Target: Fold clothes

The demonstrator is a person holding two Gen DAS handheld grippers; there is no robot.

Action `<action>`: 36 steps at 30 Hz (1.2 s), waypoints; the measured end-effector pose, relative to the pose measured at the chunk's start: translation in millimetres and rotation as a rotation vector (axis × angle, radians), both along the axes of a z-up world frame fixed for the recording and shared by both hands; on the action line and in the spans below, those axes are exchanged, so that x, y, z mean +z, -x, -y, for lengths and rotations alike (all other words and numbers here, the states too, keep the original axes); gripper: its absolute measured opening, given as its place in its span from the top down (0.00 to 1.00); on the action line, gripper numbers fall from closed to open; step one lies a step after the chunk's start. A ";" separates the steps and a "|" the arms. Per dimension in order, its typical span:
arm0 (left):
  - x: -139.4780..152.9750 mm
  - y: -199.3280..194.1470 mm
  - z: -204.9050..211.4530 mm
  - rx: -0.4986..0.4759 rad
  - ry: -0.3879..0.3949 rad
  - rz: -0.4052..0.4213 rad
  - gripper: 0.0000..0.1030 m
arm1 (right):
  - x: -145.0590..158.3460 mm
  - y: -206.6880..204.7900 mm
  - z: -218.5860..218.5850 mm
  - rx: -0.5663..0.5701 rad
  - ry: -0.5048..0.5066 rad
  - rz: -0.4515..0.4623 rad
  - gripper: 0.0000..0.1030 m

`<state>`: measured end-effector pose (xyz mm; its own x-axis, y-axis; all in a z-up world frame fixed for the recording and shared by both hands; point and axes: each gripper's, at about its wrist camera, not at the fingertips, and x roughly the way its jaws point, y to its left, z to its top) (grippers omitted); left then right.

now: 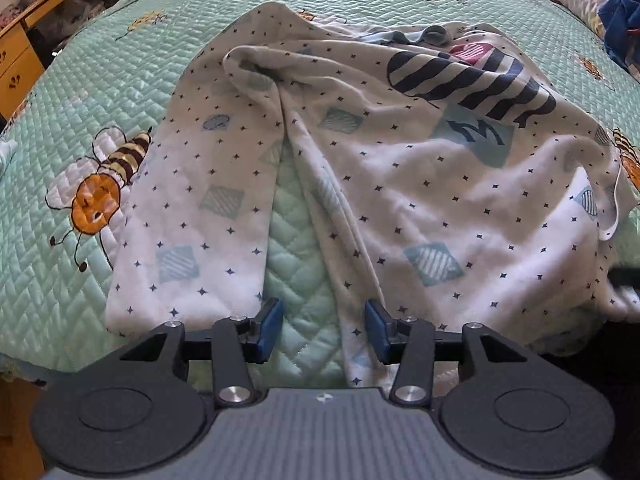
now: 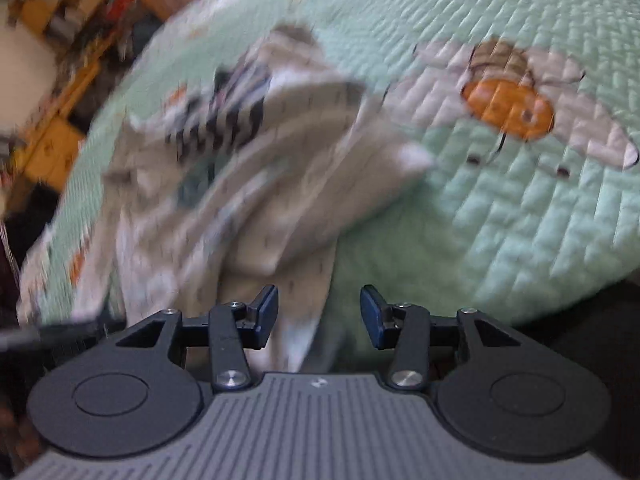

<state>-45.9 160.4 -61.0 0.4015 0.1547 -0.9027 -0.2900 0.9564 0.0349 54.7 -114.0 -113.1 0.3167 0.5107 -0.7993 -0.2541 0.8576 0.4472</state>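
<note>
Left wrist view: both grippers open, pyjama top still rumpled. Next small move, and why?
Probably ease the left gripper onto the sleeve hem and close. Its fingers stand apart over bare quilt, gripping nothing, and the pyjama top lies bunched. The right gripper is open too.

A garment (image 1: pixel 400 184) lies spread on the quilt (image 1: pixel 100 80) of a bed, one leg left, the bulk right, quilt bare between them. A desk (image 1: pixel 24 52) stands beyond, far left.
</note>
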 end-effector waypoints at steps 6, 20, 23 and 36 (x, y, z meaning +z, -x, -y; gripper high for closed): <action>-0.3 -0.4 0.3 -0.002 -0.003 -0.003 0.50 | -8.7 8.2 -2.3 0.040 0.004 0.008 0.89; 28.7 0.8 -13.2 0.004 0.028 0.082 0.48 | 72.3 -24.0 98.7 -0.332 0.127 0.295 0.68; 46.8 -11.7 -24.4 0.009 -0.030 0.112 0.45 | 78.5 -24.3 86.9 -0.289 0.047 0.365 0.67; 74.7 -135.8 -88.4 -0.007 -0.378 0.121 0.45 | 87.4 -129.5 -54.1 0.319 0.229 0.718 0.47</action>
